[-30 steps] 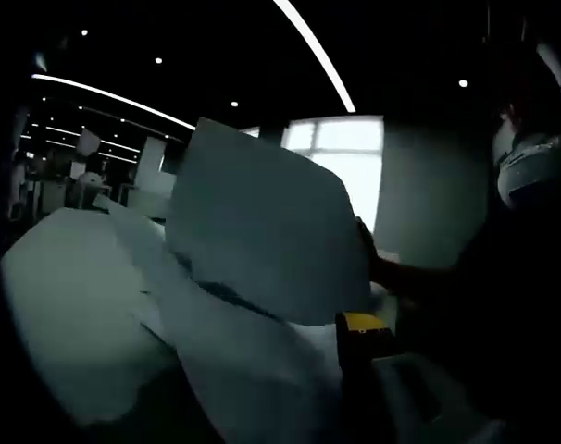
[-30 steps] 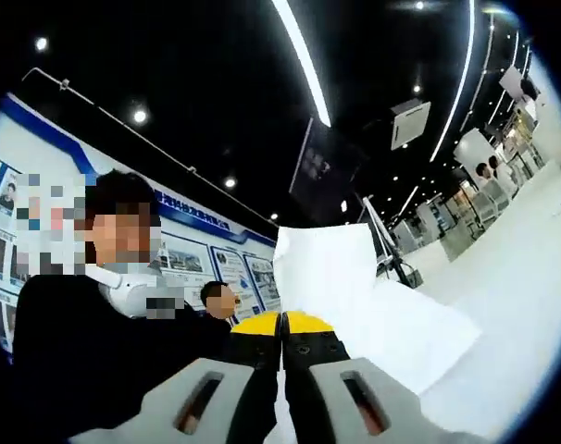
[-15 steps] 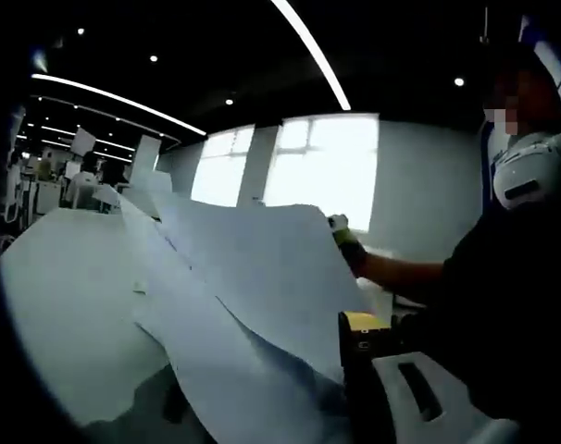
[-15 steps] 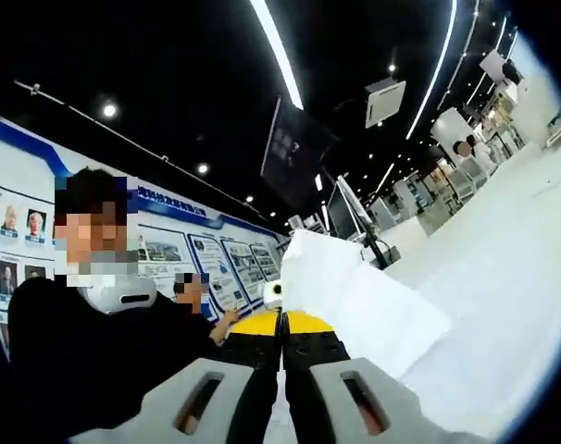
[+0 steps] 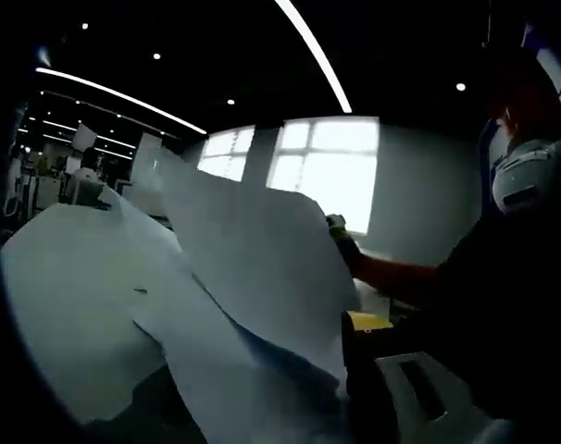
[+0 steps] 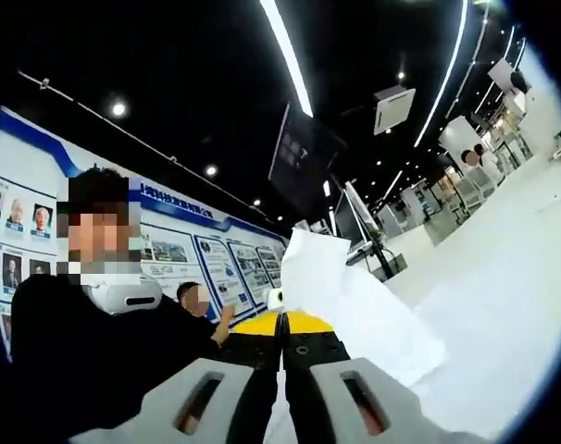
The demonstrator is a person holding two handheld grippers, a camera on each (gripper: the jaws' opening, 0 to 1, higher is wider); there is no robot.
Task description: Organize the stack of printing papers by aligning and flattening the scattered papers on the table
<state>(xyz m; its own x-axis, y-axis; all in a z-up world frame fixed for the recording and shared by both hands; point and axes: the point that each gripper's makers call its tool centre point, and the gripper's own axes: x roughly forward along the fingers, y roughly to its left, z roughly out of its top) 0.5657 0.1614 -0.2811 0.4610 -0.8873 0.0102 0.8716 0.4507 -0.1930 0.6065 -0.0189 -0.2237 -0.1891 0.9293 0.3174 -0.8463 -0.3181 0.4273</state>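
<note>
White printing papers (image 5: 253, 259) stand lifted off the table, one big sheet bowed upward in the left gripper view. My left gripper (image 5: 341, 338) shows one yellow-tipped jaw at the sheets' right edge. The paper hides the other jaw, so its state is unclear. At the sheet's far right edge is my right gripper (image 5: 336, 223), held by a hand. In the right gripper view its two jaws are pressed together, and my right gripper (image 6: 280, 321) is shut on the papers (image 6: 331, 277) that rise beyond the tips.
The white table (image 6: 512, 314) stretches to the right, and the table (image 5: 68, 296) also shows left of the papers. A person in dark clothes (image 6: 68, 351) stands close on the left, with another person behind. Desks and monitors line the far background.
The big sheet stood upright a second ago, sagged lower, and has now bowed up again. My right gripper stays shut on the papers, and its view has shifted slightly.
</note>
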